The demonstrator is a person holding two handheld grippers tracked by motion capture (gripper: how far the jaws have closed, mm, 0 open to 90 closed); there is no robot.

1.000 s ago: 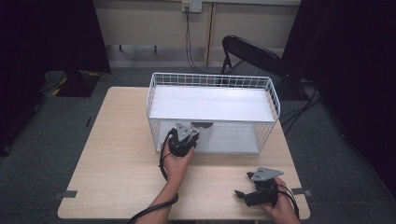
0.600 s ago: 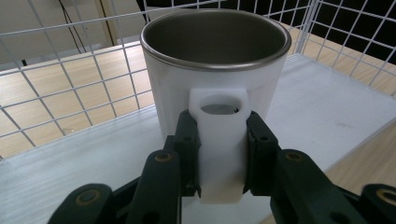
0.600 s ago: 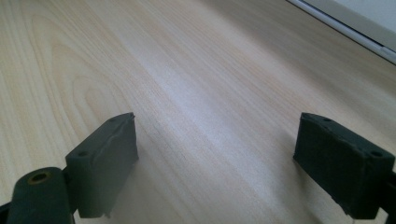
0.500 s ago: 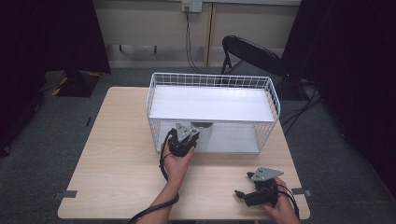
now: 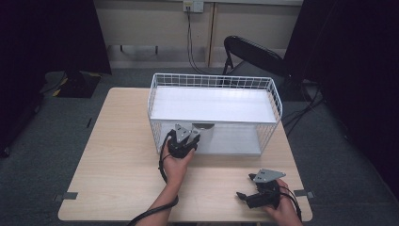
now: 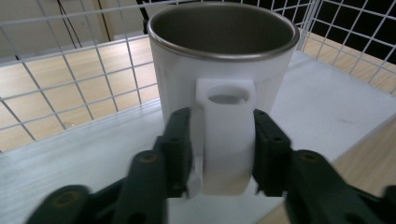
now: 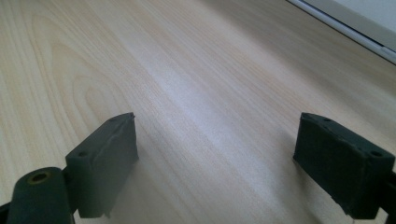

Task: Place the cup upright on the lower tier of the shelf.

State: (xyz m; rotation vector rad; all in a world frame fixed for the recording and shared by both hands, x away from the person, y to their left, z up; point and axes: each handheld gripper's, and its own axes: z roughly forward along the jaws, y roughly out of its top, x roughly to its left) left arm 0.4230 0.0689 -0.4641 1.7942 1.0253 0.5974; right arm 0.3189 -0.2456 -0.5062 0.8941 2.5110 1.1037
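A white mug (image 6: 219,60) with a grey metal inside stands upright on the white floor of a wire basket (image 5: 155,101). Its handle (image 6: 227,140) faces my left gripper (image 6: 222,140), whose jaws have just been opening. They stand on either side of the handle, with a thin gap on the left side. In the high view the left gripper (image 5: 188,136) reaches into the basket's near left corner, beside the mug (image 5: 204,133). My right gripper (image 5: 243,196) rests low over the table's near right part. It (image 7: 215,158) is open with bare wood between the pads.
The wire basket takes up the far middle of the wooden table (image 5: 117,155). A black folding chair (image 5: 254,52) stands behind the table. The table's near edge (image 5: 188,219) runs close under both forearms.
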